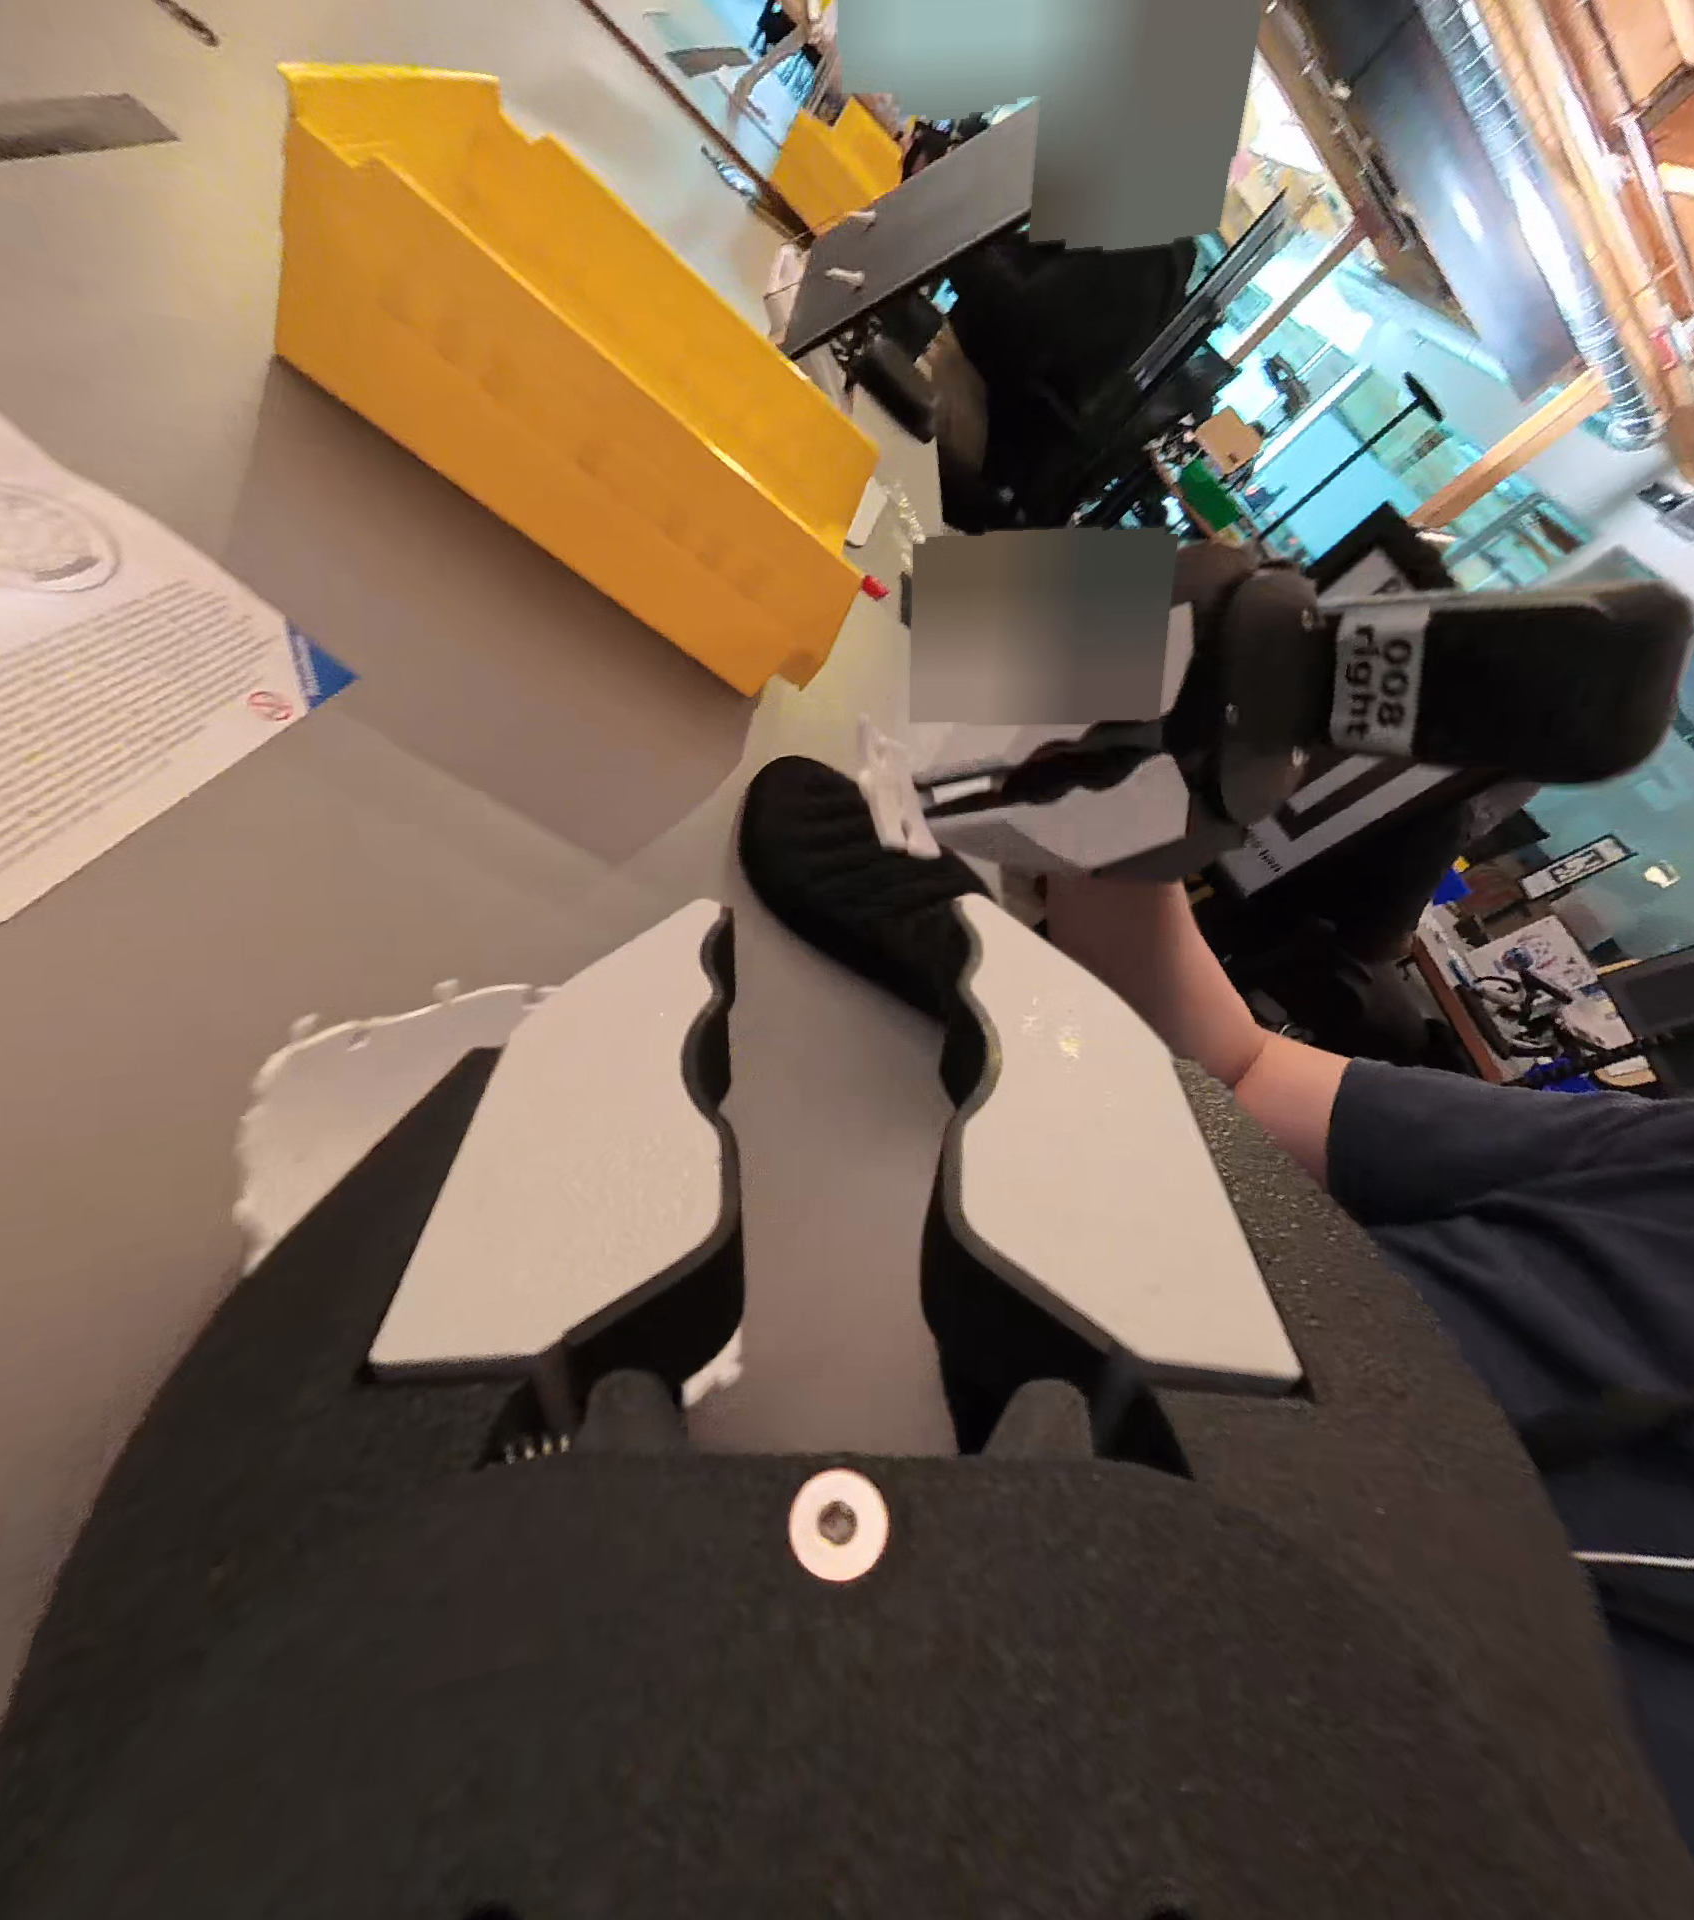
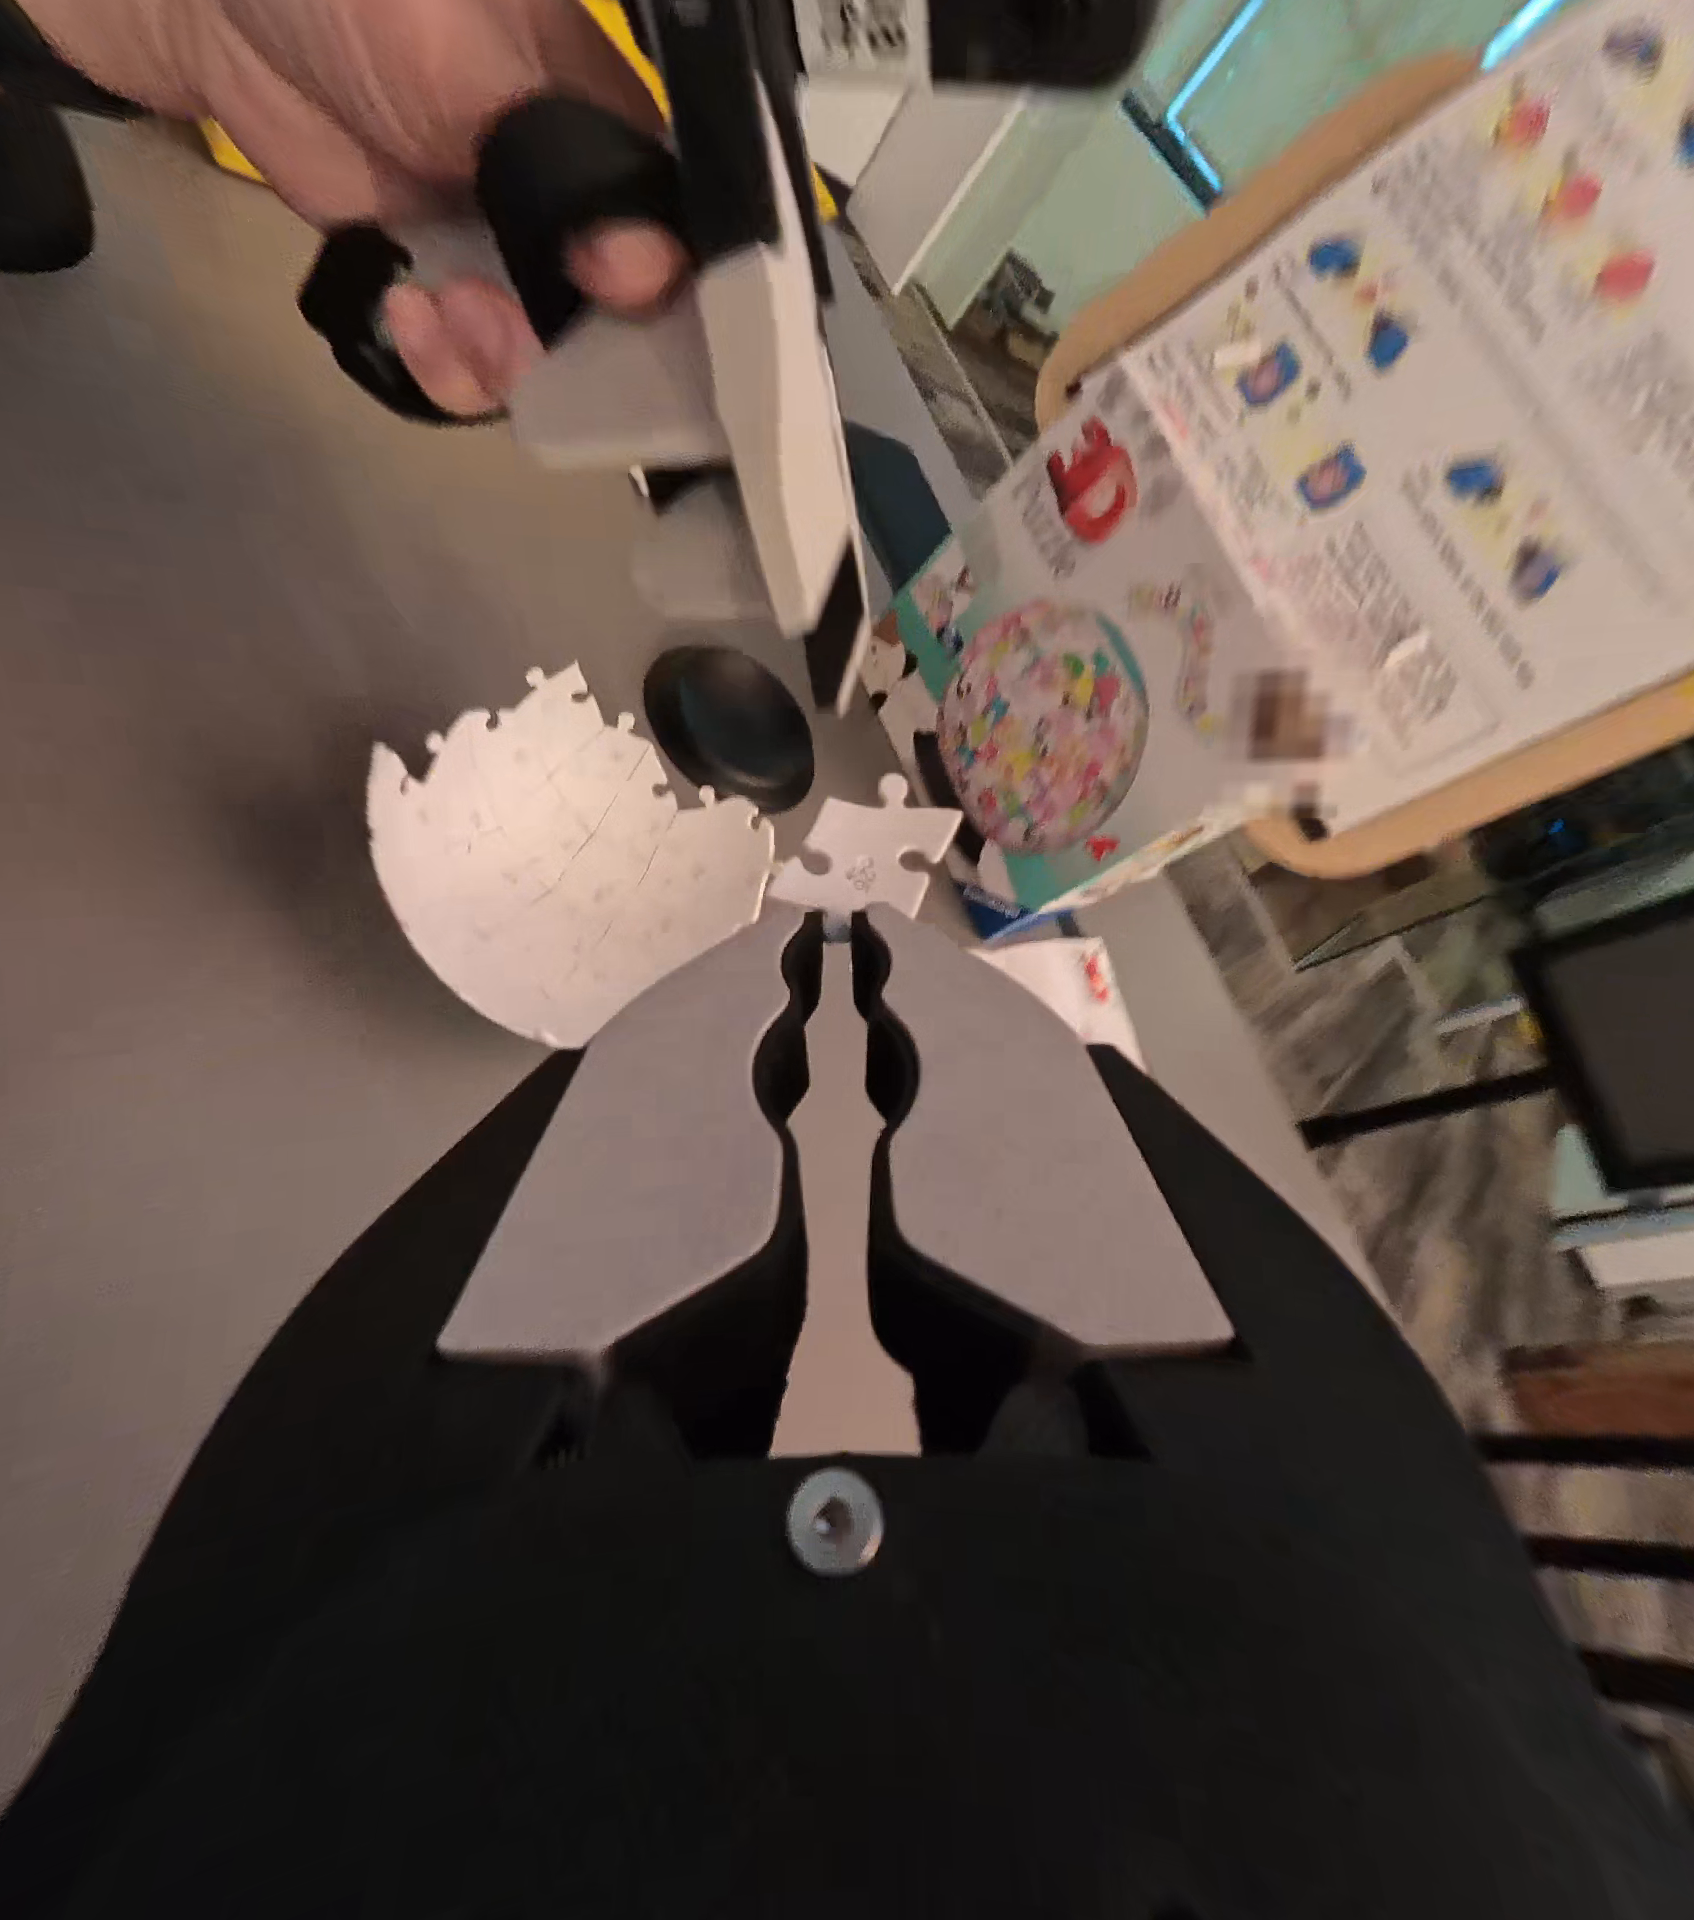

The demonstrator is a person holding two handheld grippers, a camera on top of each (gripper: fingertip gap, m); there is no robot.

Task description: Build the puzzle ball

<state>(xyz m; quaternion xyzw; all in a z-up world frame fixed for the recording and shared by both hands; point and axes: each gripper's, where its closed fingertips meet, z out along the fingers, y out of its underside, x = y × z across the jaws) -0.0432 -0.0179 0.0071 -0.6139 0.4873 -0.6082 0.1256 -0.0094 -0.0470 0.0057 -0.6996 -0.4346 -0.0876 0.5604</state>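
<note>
Between the right gripper's (image 2: pixel 830 920) jaws, at their very tips, a single white puzzle piece (image 2: pixel 864 854) is pinched by its lower edge, blank side toward the camera. Just left of it, edge nearly touching, sits the partly built puzzle ball (image 2: pixel 552 862): a white curved shell with a jagged, knobbed upper rim, resting on the grey worktop (image 2: pixel 147 623). Close behind shell and piece lies a round black stand (image 2: pixel 729 743). Above it hangs the left gripper (image 2: pixel 801 499), seen edge-on, held by a hand (image 2: pixel 427 156) with black finger loops. Further right, a puzzle box (image 2: pixel 1040 727) printed with a coloured ball stands near a tilted instruction board (image 2: pixel 1508 416). From the left wrist view, the left gripper (image 1: pixel 838 997) has its jaws spread with nothing between them; the white shell rim (image 1: pixel 323 1049) shows just beyond its left finger. Ahead lies the black stand (image 1: pixel 843 862), with the right gripper (image 1: pixel 900 795) carrying the white piece (image 1: pixel 890 790) over it. Further off on the worktop: a printed leaflet (image 1: pixel 64 665) to the left and a long yellow bin (image 1: pixel 552 353) beyond.
</note>
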